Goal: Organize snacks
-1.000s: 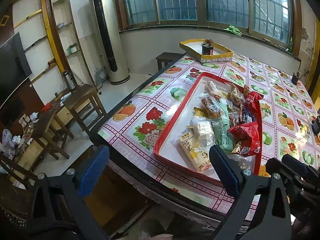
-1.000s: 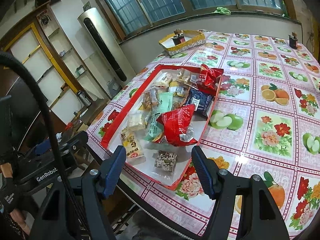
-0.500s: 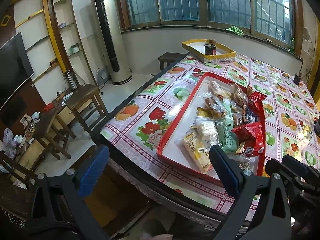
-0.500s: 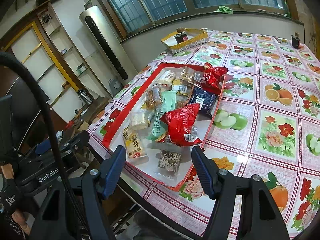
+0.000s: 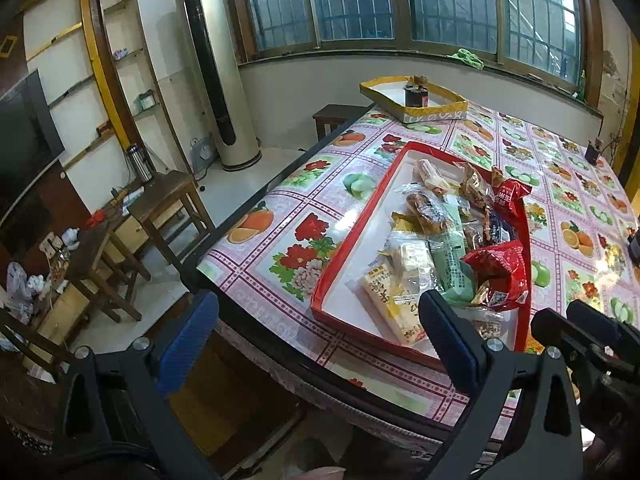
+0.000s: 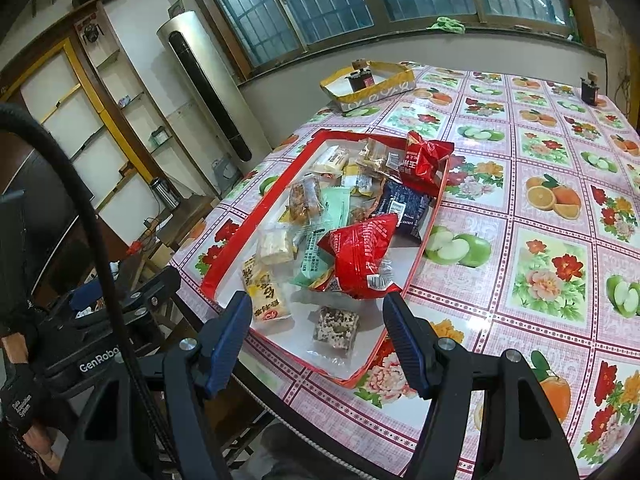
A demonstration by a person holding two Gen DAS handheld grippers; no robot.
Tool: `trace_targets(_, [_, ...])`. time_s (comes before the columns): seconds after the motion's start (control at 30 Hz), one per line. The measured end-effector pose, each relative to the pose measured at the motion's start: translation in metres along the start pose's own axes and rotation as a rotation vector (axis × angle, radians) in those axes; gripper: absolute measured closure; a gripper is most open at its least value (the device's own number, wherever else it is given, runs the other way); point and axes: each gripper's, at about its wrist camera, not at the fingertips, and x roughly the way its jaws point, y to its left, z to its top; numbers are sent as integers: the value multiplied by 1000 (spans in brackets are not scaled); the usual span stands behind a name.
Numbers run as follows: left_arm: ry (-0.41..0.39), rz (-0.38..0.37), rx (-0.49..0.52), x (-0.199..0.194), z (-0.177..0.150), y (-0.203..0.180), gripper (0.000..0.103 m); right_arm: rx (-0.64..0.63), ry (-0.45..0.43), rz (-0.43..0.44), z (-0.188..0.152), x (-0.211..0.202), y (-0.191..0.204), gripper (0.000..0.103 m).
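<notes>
Snacks [image 6: 340, 236] lie in a heap in one red tray [image 6: 256, 216] near the front edge of the table [image 6: 520, 208]. In the heap there are two red bags: one [image 6: 360, 256] near the front and one [image 6: 424, 160] at the far right corner. There is one dark blue pack [image 6: 404, 208], one green pack [image 6: 332, 216], one yellow pack [image 6: 264, 292] and one seed bar [image 6: 336, 328], which sits alone at the front of the tray. One yellow tray [image 5: 416, 100] sits far back on the table, with one small dark jar [image 5: 416, 94] in it.

There are two tongs. The left gripper [image 5: 316, 332] is spread wide and holds nothing. It hangs over the table's front edge, at the tray's left corner. The right gripper [image 6: 316, 338] is also spread wide and empty, just in front of the seed bar.

Since a second ago, both tongs have come a little closer to the tray. No snack has moved.
</notes>
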Motion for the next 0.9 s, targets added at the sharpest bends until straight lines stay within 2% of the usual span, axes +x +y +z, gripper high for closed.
trace_targets(0.9, [12, 9, 3, 8, -1, 3, 3, -18, 11, 1, 0, 7, 7, 35])
